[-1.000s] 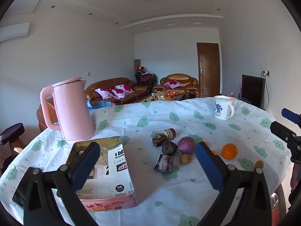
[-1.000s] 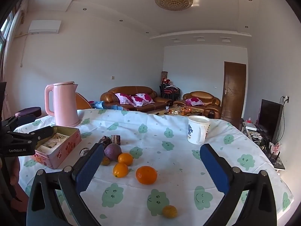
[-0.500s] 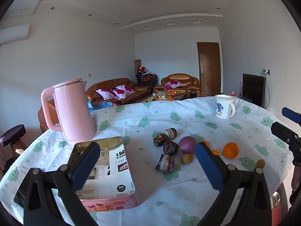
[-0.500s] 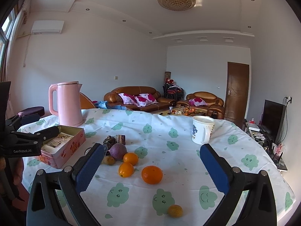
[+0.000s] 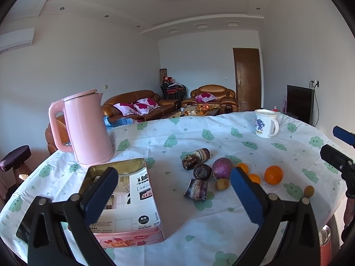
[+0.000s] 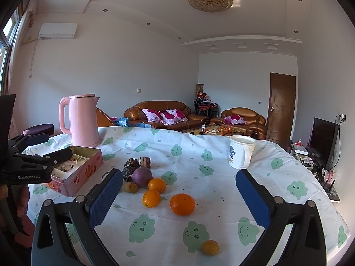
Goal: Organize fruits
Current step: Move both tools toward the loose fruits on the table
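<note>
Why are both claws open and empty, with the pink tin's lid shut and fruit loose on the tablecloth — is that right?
One thing is wrong: the pink tin has no lid on; the left wrist view looks straight into it, at printed paper inside. The rest holds: left claw and right claw are open and empty, and fruit such as the large orange lies loose on the tablecloth.

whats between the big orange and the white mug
Nothing: bare tablecloth between the big orange and the white mug, clearest in the right wrist view.
</note>
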Tool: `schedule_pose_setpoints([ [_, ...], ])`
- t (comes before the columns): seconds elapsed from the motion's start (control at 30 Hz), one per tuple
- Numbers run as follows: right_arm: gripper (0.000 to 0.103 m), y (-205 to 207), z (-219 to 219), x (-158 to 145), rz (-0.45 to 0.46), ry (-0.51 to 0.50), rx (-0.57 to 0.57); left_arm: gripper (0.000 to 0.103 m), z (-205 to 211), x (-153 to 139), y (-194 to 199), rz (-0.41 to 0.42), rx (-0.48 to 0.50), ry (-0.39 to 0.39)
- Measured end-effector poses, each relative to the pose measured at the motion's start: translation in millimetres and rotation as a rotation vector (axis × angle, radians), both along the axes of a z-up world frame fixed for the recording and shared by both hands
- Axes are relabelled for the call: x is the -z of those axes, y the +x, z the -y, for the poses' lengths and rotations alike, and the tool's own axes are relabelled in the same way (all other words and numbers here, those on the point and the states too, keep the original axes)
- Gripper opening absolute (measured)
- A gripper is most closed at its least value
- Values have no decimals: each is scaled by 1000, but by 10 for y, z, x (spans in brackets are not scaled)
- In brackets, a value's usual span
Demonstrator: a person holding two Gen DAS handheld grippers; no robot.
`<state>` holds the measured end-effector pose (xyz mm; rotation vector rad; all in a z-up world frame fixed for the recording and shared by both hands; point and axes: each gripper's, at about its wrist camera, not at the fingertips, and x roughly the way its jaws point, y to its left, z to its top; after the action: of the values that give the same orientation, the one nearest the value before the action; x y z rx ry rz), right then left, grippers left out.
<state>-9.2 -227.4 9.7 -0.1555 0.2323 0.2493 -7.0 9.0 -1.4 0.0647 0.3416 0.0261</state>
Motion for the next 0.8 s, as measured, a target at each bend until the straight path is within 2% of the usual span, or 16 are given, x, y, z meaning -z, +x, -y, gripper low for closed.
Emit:
schedule_pose_setpoints([
  [0.8, 102, 3, -23, 42, -8, -8, -1, 103, -23, 66, 12, -9, -2, -2],
])
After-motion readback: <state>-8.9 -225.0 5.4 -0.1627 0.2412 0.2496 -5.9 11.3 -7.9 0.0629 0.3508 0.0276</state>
